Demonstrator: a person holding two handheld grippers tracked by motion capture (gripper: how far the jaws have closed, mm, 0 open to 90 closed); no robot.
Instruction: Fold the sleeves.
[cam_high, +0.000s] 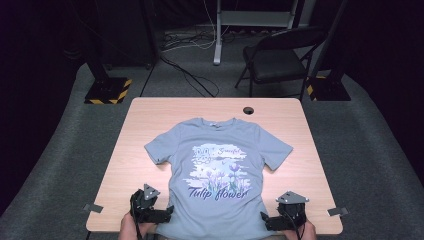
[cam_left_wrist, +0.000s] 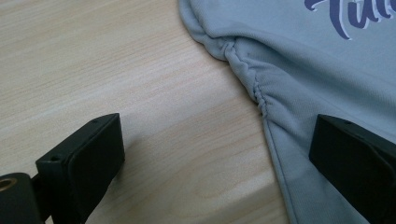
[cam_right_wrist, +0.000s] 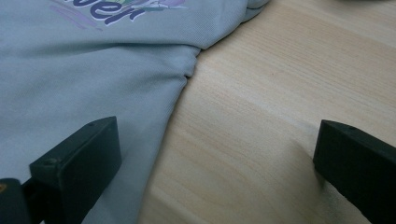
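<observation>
At the near edge of the surface (cam_high: 150, 115), a blue-grey shirt (cam_high: 220, 150) lies face up and spread flat, collar toward the far side, its hem hanging just over the edge by the person. The left tongs (cam_high: 169, 212) sit at the shirt's lower left corner and the right tongs (cam_high: 263, 219) at its lower right corner, both low on the wood.

Both tongs stand wide, holding nothing. In the left gripper view one jaw rests over bare wood and the other over the cloth, with the puckered side seam (cam_left_wrist: 254, 88) between them. The right gripper view shows the mirror of this: one jaw over the shirt (cam_right_wrist: 93, 74), the other over bare wood.

The risk, as I judge it, lies in the bite. Cloth this flat gives little to pinch, so a jaw may slide over the top and close on air, or catch one layer and leave the back layer behind, which would drag the shirt askew. The bunched seam on the left could also slip out under pull. If one side grips before the other, the hem will likely twist and the print (cam_high: 218, 192) crease. Jaws pressed too hard may scrape the wood.
</observation>
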